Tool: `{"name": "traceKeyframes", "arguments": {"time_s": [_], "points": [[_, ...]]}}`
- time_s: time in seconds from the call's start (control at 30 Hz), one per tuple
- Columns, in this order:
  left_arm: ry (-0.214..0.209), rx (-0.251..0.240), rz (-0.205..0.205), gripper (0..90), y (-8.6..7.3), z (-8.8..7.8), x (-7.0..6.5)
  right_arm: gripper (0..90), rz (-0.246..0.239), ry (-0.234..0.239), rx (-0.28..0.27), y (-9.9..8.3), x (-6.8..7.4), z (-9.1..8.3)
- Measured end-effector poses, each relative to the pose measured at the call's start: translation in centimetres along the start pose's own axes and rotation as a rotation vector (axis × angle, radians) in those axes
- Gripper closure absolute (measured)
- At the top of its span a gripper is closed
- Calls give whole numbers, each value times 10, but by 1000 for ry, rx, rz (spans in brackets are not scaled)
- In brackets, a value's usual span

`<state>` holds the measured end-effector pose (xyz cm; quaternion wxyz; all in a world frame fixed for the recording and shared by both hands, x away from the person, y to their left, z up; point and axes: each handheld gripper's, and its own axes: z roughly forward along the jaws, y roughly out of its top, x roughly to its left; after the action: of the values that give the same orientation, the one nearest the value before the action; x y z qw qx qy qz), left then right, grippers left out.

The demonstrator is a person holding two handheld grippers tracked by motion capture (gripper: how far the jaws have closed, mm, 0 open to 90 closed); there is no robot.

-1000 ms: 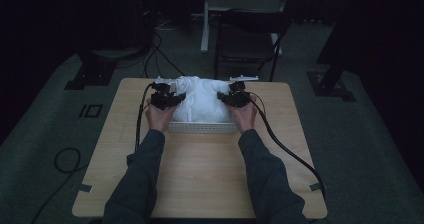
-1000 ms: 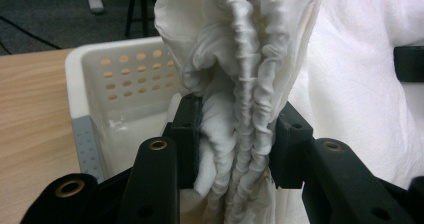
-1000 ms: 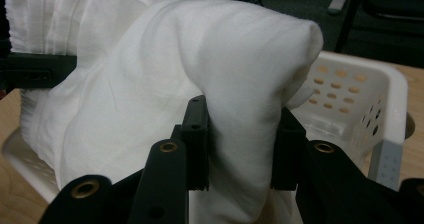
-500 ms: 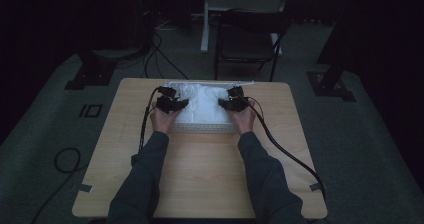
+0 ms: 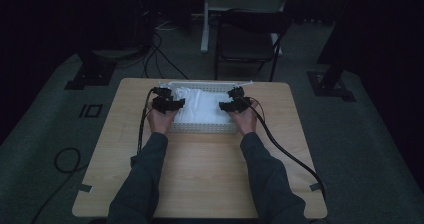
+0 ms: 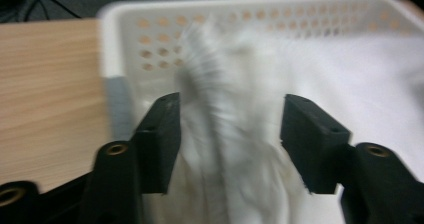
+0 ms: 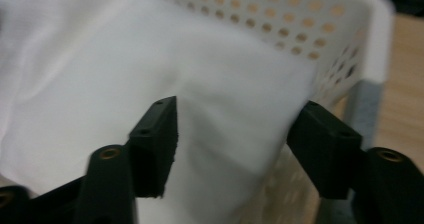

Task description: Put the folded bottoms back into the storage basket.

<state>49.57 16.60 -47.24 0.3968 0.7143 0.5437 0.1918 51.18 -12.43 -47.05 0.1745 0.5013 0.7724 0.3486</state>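
Overhead, a person is sitting at a light wooden table (image 5: 200,174) with both forearms reaching forward, each hand gripping a black two-jaw gripper over a white perforated plastic basket (image 5: 200,128) that is standing at the far middle of the tabletop. White cloth (image 5: 202,106) is lying bunched inside the basket, filling most of it. The left gripper (image 5: 167,103) is hovering at the basket's left end and the right gripper (image 5: 235,104) at its right end, well apart from each other with the cloth between them. Through the left gripper view, its jaws are standing wide, and a blurred ridge of the cloth (image 6: 235,134) is rising in the gap between them without either jaw pressing on it; the basket's holed wall (image 6: 165,39) is showing just beyond. Through the right gripper view, the jaws are likewise spread wide over a smooth fold of the cloth (image 7: 200,94), with the basket's corner wall (image 7: 350,34) sitting just beside the right-hand jaw. Black cables (image 5: 285,144) are trailing back from the grippers across the table.
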Motion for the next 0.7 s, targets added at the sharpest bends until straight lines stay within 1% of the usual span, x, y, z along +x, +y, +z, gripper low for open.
{"name": "traceKeyframes", "arguments": {"time_s": [0.03, 0.1, 0.17, 0.2, 0.23, 0.33, 0.43, 0.5, 0.53, 0.63, 0.7], "points": [[-1, -6, -6, 406, 0, -3, 3, 335, 5, 1, -12, 0, -1, -3], [16, -16, -5, 406, -1, -10, 10, 335, 1, 0, -36, 2, -3, -12], [20, -28, -12, 407, -2, -16, 17, 334, -24, -33, -55, 2, -6, -21], [24, -41, -17, 408, -4, -21, 21, 334, -25, -38, -61, 1, -8, -24], [22, -49, -22, 410, -6, -24, 24, 334, -24, -44, -72, 0, -12, -30], [36, -53, -12, 410, -9, -33, 31, 335, -12, -58, -88, -6, -21, -41], [54, -51, -4, 408, -13, -40, 35, 334, 3, -70, -94, -15, -31, -49], [71, -61, -15, 410, -17, -43, 38, 335, 13, -74, -88, -22, -37, -52], [71, -59, -18, 410, -19, -44, 40, 335, 26, -75, -83, -26, -39, -54], [81, -38, -15, 407, -26, -43, 44, 335, 52, -80, -79, -38, -47, -57], [81, -29, -20, 408, -31, -42, 47, 335, 58, -88, -73, -45, -51, -57]]}}
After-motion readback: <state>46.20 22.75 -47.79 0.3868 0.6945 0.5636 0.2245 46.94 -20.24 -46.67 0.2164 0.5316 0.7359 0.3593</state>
